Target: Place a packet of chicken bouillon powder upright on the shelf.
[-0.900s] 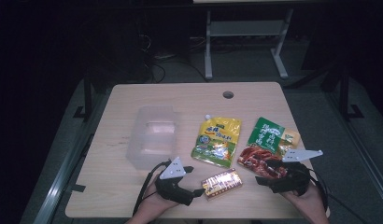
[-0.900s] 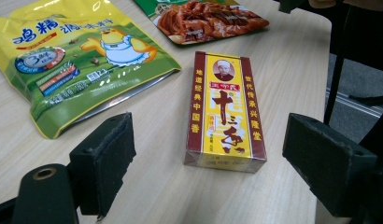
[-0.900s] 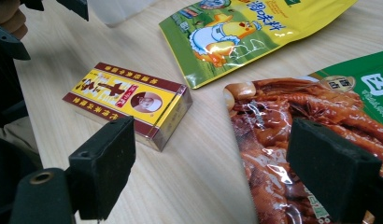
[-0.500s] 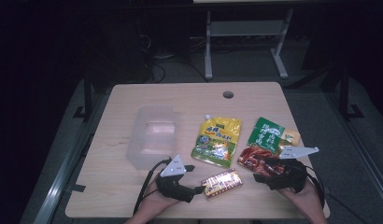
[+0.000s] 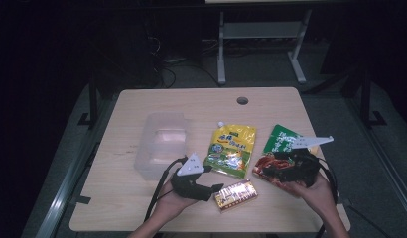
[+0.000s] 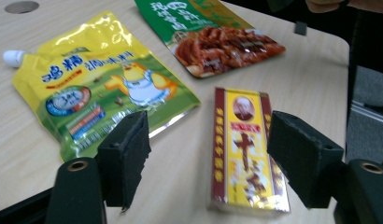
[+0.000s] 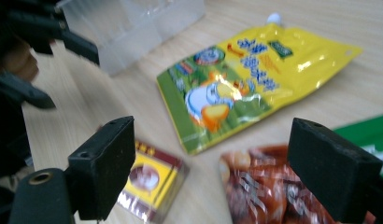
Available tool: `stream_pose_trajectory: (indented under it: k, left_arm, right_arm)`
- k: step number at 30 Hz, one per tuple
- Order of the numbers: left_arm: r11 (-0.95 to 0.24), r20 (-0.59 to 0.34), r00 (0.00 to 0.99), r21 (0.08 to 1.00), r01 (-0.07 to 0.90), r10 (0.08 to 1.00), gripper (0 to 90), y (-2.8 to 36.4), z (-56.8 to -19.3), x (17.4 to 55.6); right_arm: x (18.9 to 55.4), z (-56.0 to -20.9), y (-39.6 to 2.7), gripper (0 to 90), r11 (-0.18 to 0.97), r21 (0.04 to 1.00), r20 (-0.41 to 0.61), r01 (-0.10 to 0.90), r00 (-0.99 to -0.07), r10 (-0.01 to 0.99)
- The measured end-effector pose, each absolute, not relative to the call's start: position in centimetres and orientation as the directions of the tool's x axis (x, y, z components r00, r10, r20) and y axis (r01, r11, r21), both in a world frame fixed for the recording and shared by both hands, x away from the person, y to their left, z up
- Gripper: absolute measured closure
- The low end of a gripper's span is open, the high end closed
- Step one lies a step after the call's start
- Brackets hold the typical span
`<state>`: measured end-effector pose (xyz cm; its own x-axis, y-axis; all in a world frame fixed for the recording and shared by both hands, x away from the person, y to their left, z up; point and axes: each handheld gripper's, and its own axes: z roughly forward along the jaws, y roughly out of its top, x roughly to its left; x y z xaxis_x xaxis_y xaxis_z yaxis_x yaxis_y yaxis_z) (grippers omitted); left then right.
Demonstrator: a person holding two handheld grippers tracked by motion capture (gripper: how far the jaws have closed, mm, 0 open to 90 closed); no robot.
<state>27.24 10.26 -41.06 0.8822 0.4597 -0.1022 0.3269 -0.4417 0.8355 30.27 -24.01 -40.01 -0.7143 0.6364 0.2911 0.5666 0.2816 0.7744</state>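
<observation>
left claw [image 5: 219, 188] edged right since earlier frame, now wide open astride box [image 6: 245, 149], pads not touching. right claw [image 5: 271, 171] slid slightly toward counter middle, open, empty, over red pouch [image 7: 273, 191]. box flat on counter [image 5: 142, 208] near front edge. nothing yet in bin [image 5: 159, 144]; yellow pouch [image 5: 230, 148] untouched. all packing remains, judging by layout.

Left tongs [image 6: 208, 154] over the table [image 6: 189, 140], jaws apart

A red-and-yellow box [image 6: 245, 149] lies flat between the black jaws, nearer the right one and untouched by the pads; a yellow spouted pouch [image 6: 96, 79] lies left, a green-and-red packet [image 6: 213, 37] beyond.
</observation>
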Motion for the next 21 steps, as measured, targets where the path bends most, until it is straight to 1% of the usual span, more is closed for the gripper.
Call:
stream_pose_trajectory:
  k: [2,3,4,5,6,7,9,11,15,17,18,19,20,21]
  left_arm:
    - [-0.444,-0.101,0.880,0.833,0.330,0.464,33.1,10.0,-41.0,27.5]
    - [-0.450,-0.098,0.881,0.830,0.329,0.462,35.7,9.7,-41.0,27.7]
    - [-0.459,-0.087,0.883,0.828,0.321,0.461,35.7,9.4,-41.0,27.9]
    - [-0.466,-0.083,0.883,0.825,0.321,0.461,38.5,9.1,-41.0,28.1]
    - [-0.461,-0.090,0.884,0.826,0.324,0.459,38.5,8.9,-41.1,28.4]
    - [-0.455,-0.101,0.882,0.826,0.333,0.461,41.4,8.7,-41.2,28.7]
    - [-0.449,-0.128,0.874,0.818,0.361,0.469,43.7,8.2,-41.5,29.4]
    - [-0.448,-0.127,0.872,0.818,0.362,0.472,45.0,8.0,-41.5,29.5]
    - [-0.453,-0.129,0.868,0.811,0.370,0.479,51.1,7.3,-41.9,30.1]
    - [-0.465,-0.118,0.869,0.806,0.366,0.480,55.2,7.0,-42.0,30.6]
    - [-0.464,-0.121,0.866,0.803,0.373,0.486,57.5,6.9,-42.1,30.8]
    - [-0.446,-0.141,0.860,0.807,0.386,0.490,62.7,6.8,-42.3,31.3]
    - [-0.446,-0.141,0.860,0.807,0.386,0.490,64.2,6.8,-42.3,31.3]
    - [-0.439,-0.154,0.856,0.806,0.397,0.493,66.3,6.8,-42.4,31.5]
  right_arm:
    - [30.8,-39.7,-23.8,14.9,0.283,0.770,0.296,0.572,-0.713,0.636]
    - [31.7,-39.1,-23.5,15.2,0.286,0.763,0.302,0.580,-0.710,0.637]
    - [31.7,-39.1,-23.5,15.2,0.286,0.763,0.302,0.580,-0.710,0.637]
    - [32.6,-38.5,-23.2,15.2,0.297,0.749,0.305,0.592,-0.707,0.638]
    - [32.6,-38.5,-23.2,15.2,0.297,0.749,0.305,0.592,-0.707,0.638]
    - [33.5,-38.1,-23.0,15.2,0.295,0.741,0.315,0.604,-0.699,0.642]
    - [34.3,-37.8,-22.7,15.2,0.303,0.732,0.317,0.611,-0.698,0.642]
    - [34.6,-37.7,-22.5,15.2,0.307,0.728,0.315,0.613,-0.697,0.644]
    - [35.9,-37.2,-22.0,15.3,0.324,0.714,0.312,0.620,-0.697,0.646]
    - [36.5,-37.0,-21.7,15.9,0.331,0.706,0.311,0.626,-0.694,0.649]
    - [36.9,-36.9,-21.6,18.6,0.332,0.701,0.313,0.632,-0.690,0.653]
    - [37.5,-36.8,-21.4,20.1,0.332,0.704,0.296,0.628,-0.684,0.667]
    - [37.5,-36.8,-21.4,20.1,0.332,0.704,0.296,0.628,-0.684,0.667]
    - [38.3,-36.9,-21.1,19.9,0.335,0.686,0.305,0.645,-0.674,0.673]
